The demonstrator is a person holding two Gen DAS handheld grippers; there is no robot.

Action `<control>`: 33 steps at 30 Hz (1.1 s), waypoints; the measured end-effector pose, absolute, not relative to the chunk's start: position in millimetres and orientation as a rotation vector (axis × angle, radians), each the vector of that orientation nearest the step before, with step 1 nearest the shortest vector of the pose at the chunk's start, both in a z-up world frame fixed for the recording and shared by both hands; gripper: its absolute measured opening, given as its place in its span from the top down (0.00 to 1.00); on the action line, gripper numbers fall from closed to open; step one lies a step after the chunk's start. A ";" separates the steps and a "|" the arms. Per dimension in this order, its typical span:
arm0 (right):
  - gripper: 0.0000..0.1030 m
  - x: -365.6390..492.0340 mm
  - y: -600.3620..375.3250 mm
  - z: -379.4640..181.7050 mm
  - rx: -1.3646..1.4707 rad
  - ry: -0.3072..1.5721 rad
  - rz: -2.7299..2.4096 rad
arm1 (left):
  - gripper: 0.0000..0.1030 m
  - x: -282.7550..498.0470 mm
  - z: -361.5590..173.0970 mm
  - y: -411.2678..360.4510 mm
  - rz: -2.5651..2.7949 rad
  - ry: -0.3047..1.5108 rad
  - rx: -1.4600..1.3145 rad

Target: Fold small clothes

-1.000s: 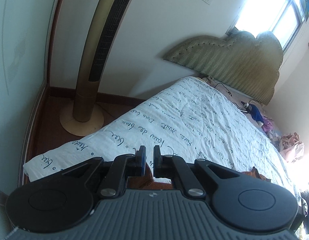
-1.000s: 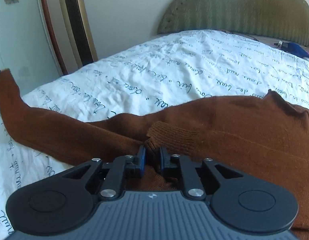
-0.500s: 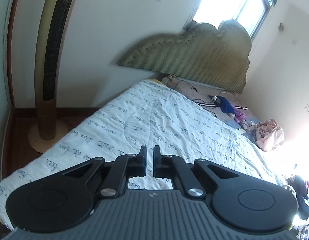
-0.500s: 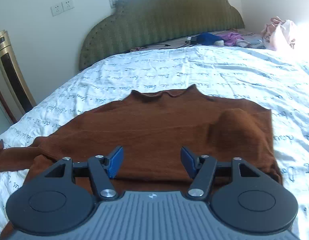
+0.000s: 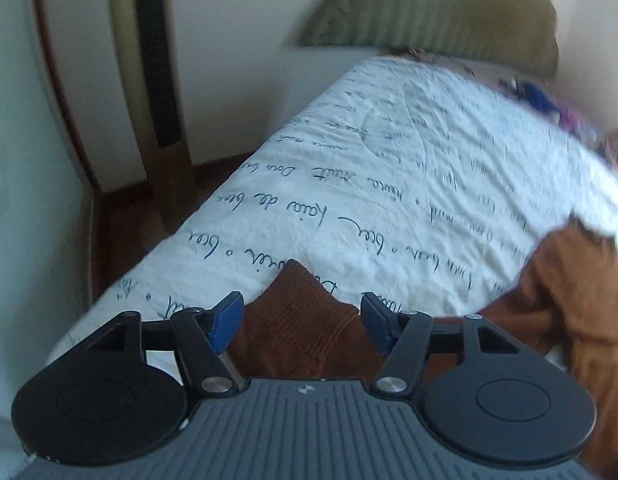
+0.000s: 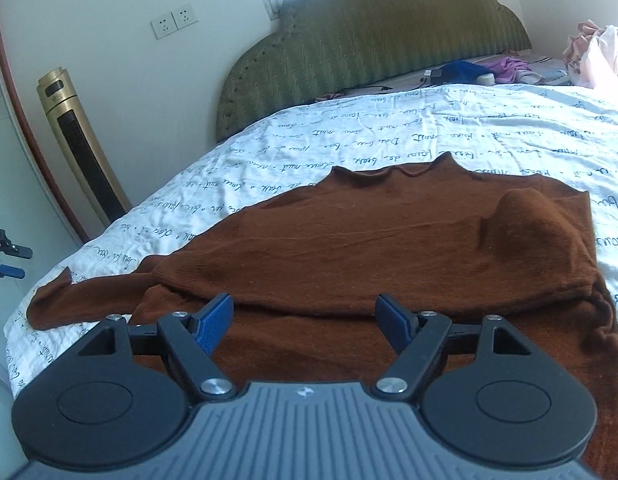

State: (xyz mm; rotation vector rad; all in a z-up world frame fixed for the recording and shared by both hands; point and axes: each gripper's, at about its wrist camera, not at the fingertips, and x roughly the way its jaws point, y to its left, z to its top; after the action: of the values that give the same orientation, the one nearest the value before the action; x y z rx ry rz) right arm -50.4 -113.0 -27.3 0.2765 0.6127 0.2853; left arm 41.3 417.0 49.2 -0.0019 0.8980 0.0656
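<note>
A brown knit sweater lies flat on the white bed sheet, one sleeve folded over its body, the other sleeve stretched to the left. My right gripper is open and empty, just above the sweater's near edge. My left gripper is open, with the ribbed sleeve cuff lying on the sheet between its fingers. The left gripper's fingers also show at the far left of the right wrist view.
A gold tower fan stands on the floor left of the bed. A green padded headboard is at the far end. Clothes and a cable lie near the headboard. The bed's left edge drops to a wooden floor.
Both grippers have opened. The left one let go of the sleeve cuff, which now lies on the sheet, and tilted downward. The right one pulled back from the sweater.
</note>
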 end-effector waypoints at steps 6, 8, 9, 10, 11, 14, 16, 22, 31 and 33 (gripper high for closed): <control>0.24 -52.1 -106.5 -32.5 0.285 0.630 0.279 | 0.56 55.0 0.4 342.1 0.103 0.901 0.452; 0.24 -54.0 -108.9 -33.8 0.285 0.638 0.273 | 0.57 59.9 -13.5 337.4 0.125 0.904 0.493; 0.24 -54.6 -110.4 -34.1 0.286 0.640 0.268 | 0.59 61.8 -18.2 339.3 0.133 0.912 0.490; 0.24 -55.1 -112.1 -34.5 0.286 0.643 0.262 | 0.66 63.3 -21.4 342.2 0.138 0.925 0.477; 0.24 -55.5 -114.3 -34.8 0.289 0.644 0.256 | 0.76 62.9 -22.7 344.5 0.150 0.931 0.456; 0.24 -55.2 -120.1 -35.5 0.298 0.648 0.242 | 0.87 58.3 -22.0 352.6 0.163 0.927 0.411; 0.24 -55.3 -122.7 -36.2 0.306 0.647 0.235 | 0.90 53.6 -18.7 357.2 0.171 0.913 0.378; 0.24 -51.6 -121.1 -38.3 0.316 0.651 0.253 | 0.92 35.6 14.3 384.5 0.210 0.819 0.176; 0.24 -49.3 -125.5 -39.0 0.324 0.656 0.283 | 0.93 24.8 113.3 393.9 0.094 0.640 -0.206; 0.24 -50.1 -129.6 -39.0 0.328 0.659 0.283 | 0.93 32.3 131.7 374.7 0.047 0.616 -0.220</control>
State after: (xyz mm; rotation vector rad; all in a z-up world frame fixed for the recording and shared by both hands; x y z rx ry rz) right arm -50.1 -129.6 -39.0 0.3282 0.6595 0.2829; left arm 32.3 374.7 131.7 -0.2199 0.6162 0.0469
